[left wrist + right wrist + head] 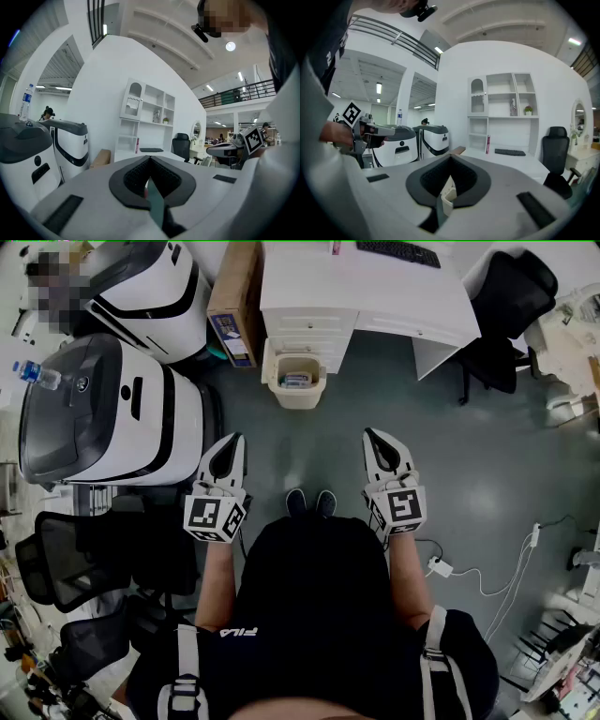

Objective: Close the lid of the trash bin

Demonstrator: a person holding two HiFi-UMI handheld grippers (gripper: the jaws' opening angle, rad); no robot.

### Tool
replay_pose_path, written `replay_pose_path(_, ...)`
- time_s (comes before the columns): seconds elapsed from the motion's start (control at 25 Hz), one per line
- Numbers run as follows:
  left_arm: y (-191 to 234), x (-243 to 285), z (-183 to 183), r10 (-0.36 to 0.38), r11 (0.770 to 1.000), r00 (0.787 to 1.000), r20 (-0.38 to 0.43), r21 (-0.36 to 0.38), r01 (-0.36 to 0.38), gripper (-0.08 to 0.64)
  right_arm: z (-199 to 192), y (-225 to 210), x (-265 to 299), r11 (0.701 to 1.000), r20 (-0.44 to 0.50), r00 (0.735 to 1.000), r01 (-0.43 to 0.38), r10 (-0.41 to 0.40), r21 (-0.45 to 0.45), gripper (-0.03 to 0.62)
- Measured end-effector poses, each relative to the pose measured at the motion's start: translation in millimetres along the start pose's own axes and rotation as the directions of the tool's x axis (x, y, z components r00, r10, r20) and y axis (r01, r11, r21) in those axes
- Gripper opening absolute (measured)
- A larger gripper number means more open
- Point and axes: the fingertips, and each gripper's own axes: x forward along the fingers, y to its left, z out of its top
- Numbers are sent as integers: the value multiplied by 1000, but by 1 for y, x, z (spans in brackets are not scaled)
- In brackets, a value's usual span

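The trash bin (295, 397) is standing open on the grey floor (487, 456), right against the white drawer unit (307, 326) and beside a cardboard box (234, 296). It is staying well ahead of both grippers and apart from them, about between the two and a little closer to the left one. The left gripper (234, 440) and the right gripper (372, 435) are hovering nearly level above the person's shoes (310, 502), each with jaws pressed together and gripping nothing.
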Motion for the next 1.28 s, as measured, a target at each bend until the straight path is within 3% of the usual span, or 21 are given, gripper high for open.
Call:
replay_pose_path(0.36,-17,11,3,4,1000,1000,2,5,-4,3,-3,-14,-4,1000,-11,1000,-22,22,-5,2)
replay_pose_path(0.8,-17,13,8,67,997,998,12,33,-68,10,2,-28,4,999,23,999,-30,29,41,3)
replay_pose_path(0.96,-14,22,-2,80,996,996,-48,34,-78,222,-4,-34,4,997,18,1000,-23,21,80,3)
replay_pose_path(1.2,-2,30,-18,129,992,981,-143,31,-126,379,-7,-43,5,995,9,1000,1,-2,102,3)
replay_pose_path(1.28,-4,32,-20,131,991,980,-153,36,-127,397,-9,-43,5,994,4,1000,-3,2,113,3)
